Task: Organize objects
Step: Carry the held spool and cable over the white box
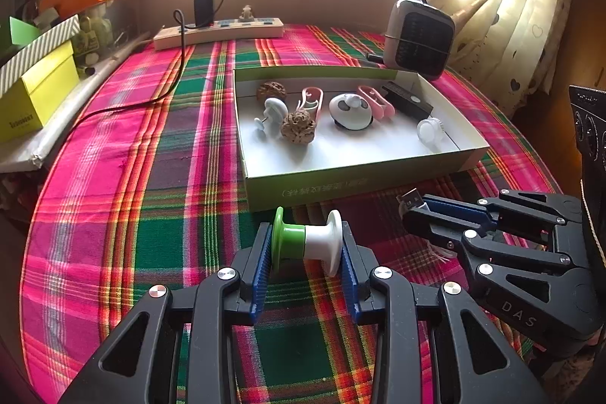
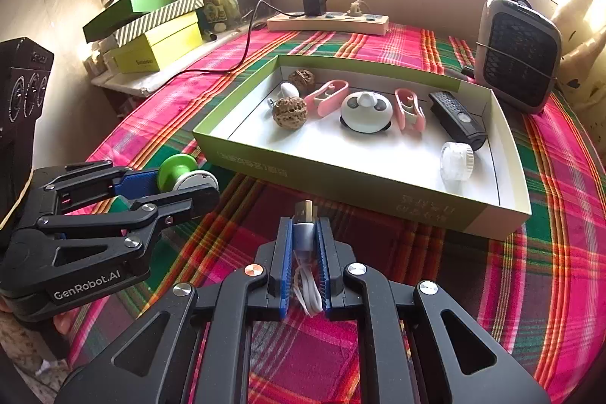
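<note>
My left gripper is shut on a green and white spool-shaped piece, held sideways between the blue pads just in front of the green box tray. In the right wrist view that spool shows at the left, in the left gripper. My right gripper is shut on a white USB cable, with its metal plug pointing toward the tray. The plug also pokes out of the right gripper in the left wrist view. The tray holds two walnuts, pink clips, a panda-like round piece, a black remote and a clear cap.
A plaid cloth covers the table. A small heater stands behind the tray at the right, and a power strip with a charger and black cord lies at the back. Stacked boxes sit at the left edge, curtains at the right.
</note>
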A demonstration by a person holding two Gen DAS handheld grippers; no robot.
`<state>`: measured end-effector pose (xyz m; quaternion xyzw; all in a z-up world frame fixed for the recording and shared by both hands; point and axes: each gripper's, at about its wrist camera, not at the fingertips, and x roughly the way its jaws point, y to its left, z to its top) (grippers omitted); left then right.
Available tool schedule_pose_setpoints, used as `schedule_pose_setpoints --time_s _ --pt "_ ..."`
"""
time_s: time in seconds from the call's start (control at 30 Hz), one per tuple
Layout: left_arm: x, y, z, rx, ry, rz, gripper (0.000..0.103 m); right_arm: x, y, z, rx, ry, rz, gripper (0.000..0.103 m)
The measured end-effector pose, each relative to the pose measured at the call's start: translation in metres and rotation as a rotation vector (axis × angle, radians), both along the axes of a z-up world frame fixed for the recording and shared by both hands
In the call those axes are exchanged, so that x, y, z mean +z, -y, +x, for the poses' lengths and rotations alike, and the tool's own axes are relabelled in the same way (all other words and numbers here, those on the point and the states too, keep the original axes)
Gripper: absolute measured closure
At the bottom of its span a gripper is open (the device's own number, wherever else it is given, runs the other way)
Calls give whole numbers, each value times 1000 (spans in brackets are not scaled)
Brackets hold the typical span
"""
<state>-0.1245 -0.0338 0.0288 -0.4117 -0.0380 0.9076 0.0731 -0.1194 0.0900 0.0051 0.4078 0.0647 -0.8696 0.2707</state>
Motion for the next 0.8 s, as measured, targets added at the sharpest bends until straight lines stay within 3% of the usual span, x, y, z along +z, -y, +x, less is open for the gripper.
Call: schedule_pose_setpoints --time_s 0.8 --pt "33 -20 -19 -51 -57 5 72 34 -33 -5 -58 -58 -69 90"
